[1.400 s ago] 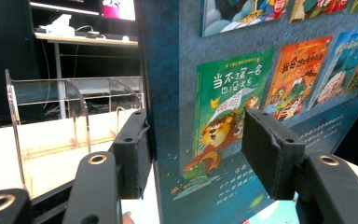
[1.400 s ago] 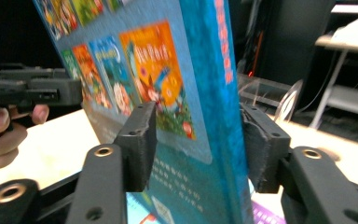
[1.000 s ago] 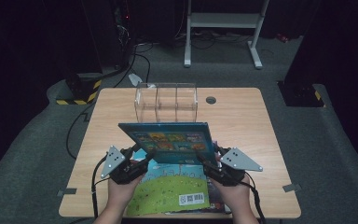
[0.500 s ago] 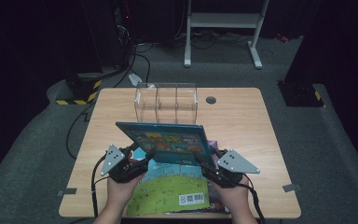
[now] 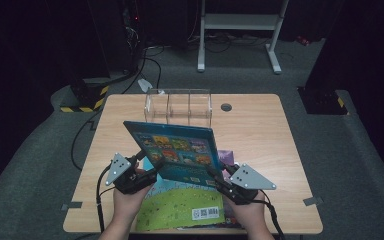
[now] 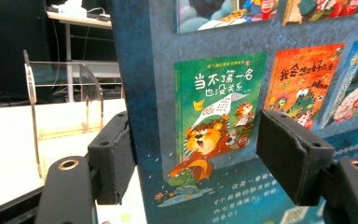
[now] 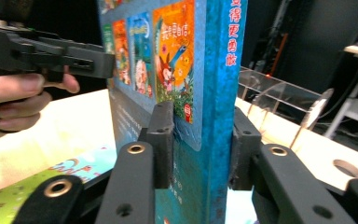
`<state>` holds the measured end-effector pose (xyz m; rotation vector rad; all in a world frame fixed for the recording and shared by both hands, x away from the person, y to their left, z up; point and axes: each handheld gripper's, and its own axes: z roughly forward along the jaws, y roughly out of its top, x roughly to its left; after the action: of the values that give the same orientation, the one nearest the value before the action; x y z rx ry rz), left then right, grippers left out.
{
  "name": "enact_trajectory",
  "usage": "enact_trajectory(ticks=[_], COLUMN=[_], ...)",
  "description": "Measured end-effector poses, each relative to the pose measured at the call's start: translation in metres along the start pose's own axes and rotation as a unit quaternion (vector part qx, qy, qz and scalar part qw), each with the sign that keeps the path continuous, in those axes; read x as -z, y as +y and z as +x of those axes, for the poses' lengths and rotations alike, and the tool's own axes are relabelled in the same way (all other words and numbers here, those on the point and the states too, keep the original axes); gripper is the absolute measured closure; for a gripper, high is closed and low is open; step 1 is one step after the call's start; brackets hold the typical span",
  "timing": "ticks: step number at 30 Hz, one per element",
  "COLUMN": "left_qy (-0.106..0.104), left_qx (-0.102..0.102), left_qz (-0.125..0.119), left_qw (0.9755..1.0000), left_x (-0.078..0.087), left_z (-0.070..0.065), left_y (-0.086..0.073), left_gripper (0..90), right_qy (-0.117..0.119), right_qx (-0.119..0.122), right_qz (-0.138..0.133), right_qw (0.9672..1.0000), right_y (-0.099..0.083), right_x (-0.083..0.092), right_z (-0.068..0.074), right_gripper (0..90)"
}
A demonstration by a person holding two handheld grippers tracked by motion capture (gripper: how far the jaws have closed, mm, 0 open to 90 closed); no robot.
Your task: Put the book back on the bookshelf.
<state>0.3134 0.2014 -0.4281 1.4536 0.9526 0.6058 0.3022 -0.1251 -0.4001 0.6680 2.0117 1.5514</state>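
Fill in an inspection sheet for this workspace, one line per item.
Surface: wooden table, with a round hole near the far edge.
Job's things: blue book held upright off the table; clear rack with dividers behind it.
Clutter: green book lying flat under the hands.
Grippers: right gripper has just been closing, fingers clamped on the blue book's edge; left gripper has just been opening, its fingers standing apart with the book between them.
Cables: black cable trailing from the left gripper; more on the floor.
Surroundings: grey carpet, dark room, white stand beyond.
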Motion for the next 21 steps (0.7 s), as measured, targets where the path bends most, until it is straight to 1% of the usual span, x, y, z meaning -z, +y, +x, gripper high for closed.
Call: enact_trajectory(ticks=[3, 4, 5, 6, 7, 8, 9, 10, 11, 13, 14, 15, 16, 17, 18, 19, 20, 21], left_qy=[0.004, 0.004, 0.019, 0.019, 0.035, 0.035, 0.033, 0.035, 0.032, 0.029, 0.026, 0.017, 0.017, 0.006, 0.006, 0.0, -0.005, -0.018], left_qx=[0.004, 0.004, 0.003, 0.003, 0.005, 0.005, 0.011, 0.01, 0.01, 0.009, 0.006, -0.004, -0.004, -0.013, -0.013, -0.017, -0.023, -0.031], left_qz=[0.0, 0.0, 0.001, 0.001, -0.004, -0.004, -0.006, -0.005, -0.006, -0.005, -0.005, -0.003, -0.003, 0.001, 0.001, 0.002, 0.003, 0.001], left_qw=[1.0, 1.0, 0.9998, 0.9998, 0.9994, 0.9994, 0.9994, 0.9993, 0.9994, 0.9995, 0.9996, 0.9998, 0.9998, 0.9999, 0.9999, 0.9999, 0.9997, 0.9994], left_x=[0.0, 0.0, 0.001, 0.001, 0.003, 0.003, 0.004, 0.005, 0.006, 0.007, 0.007, 0.007, 0.007, 0.007, 0.007, 0.007, 0.007, 0.008], left_z=[0.003, 0.003, 0.004, 0.004, 0.006, 0.006, 0.007, 0.008, 0.008, 0.007, 0.004, -0.002, -0.002, -0.01, -0.01, -0.015, -0.019, -0.028], left_y=[0.0, 0.0, 0.0, 0.0, 0.0, 0.0, 0.001, 0.002, 0.004, 0.005, 0.007, 0.01, 0.01, 0.013, 0.013, 0.015, 0.016, 0.019], left_gripper=[29.7, 29.4, 29.2, 31.7, 33.2, 33.2, 33.1, 33.1, 33.0, 33.0, 32.7, 31.9, 31.0, 30.0, 29.1, 28.3, 28.3, 26.6], right_qy=[0.017, 0.017, 0.025, 0.025, 0.04, 0.04, 0.042, 0.042, 0.028, 0.024, 0.022, 0.018, 0.018, 0.013, 0.013, 0.011, 0.011, 0.005], right_qx=[-0.002, -0.002, 0.002, 0.002, -0.001, -0.001, -0.005, -0.005, -0.007, -0.011, -0.015, -0.017, -0.017, -0.018, -0.018, -0.017, -0.017, -0.013], right_qz=[0.0, 0.0, 0.002, 0.002, 0.004, 0.004, 0.004, 0.004, 0.002, 0.003, 0.003, 0.003, 0.003, 0.003, 0.003, 0.004, 0.004, 0.005], right_qw=[0.9999, 0.9999, 0.9997, 0.9997, 0.9992, 0.9992, 0.9991, 0.9991, 0.9996, 0.9997, 0.9996, 0.9997, 0.9997, 0.9997, 0.9997, 0.9998, 0.9998, 0.9999], right_y=[0.0, 0.0, 0.0, 0.0, 0.0, 0.0, 0.0, 0.0, -0.001, -0.001, -0.001, -0.001, -0.001, 0.0, 0.0, 0.0, 0.0, 0.0], right_x=[0.0, 0.0, 0.0, 0.0, -0.001, -0.001, -0.003, -0.003, -0.004, -0.004, -0.004, -0.004, -0.004, -0.005, -0.005, -0.006, -0.006, -0.007], right_z=[0.002, 0.002, 0.004, 0.004, 0.006, 0.006, 0.009, 0.009, 0.01, 0.009, 0.009, 0.01, 0.01, 0.014, 0.014, 0.018, 0.018, 0.022], right_gripper=[74.0, 74.0, 76.1, 76.1, 79.5, 79.5, 82.4, 82.4, 82.8, 82.9, 82.9, 82.8, 82.8, 82.8, 82.8, 82.9, 82.9, 82.8])
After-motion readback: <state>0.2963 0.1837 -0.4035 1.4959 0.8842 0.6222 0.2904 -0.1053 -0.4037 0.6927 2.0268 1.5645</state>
